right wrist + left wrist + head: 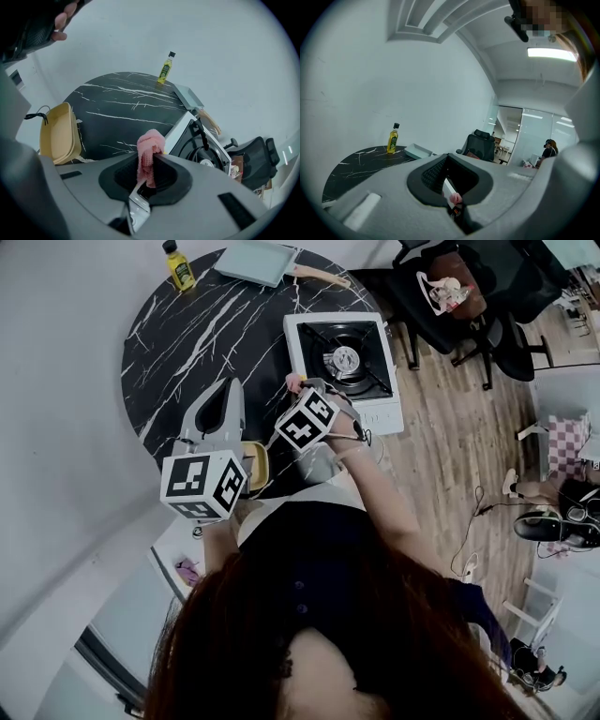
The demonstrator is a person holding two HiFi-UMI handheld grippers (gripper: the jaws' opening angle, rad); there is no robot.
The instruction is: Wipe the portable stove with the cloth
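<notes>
The white portable stove [345,360] with its black burner sits at the right edge of the round black marble table [197,334]. My right gripper [300,390] is shut on a pink cloth [293,382] just off the stove's near left corner. In the right gripper view the cloth [151,145] sticks up from between the jaws of that gripper [150,164], with the stove [201,145] just beyond to the right. My left gripper [231,390] hovers over the table to the left, shut and holding nothing. In the left gripper view, a bit of the cloth [455,198] shows past that gripper [450,180].
A yellow container [255,463] lies at the table's near edge under the grippers. A yellow oil bottle [179,265] and a pale tray [255,259] stand at the far side. A black office chair [450,292] is beyond the stove, on the wooden floor.
</notes>
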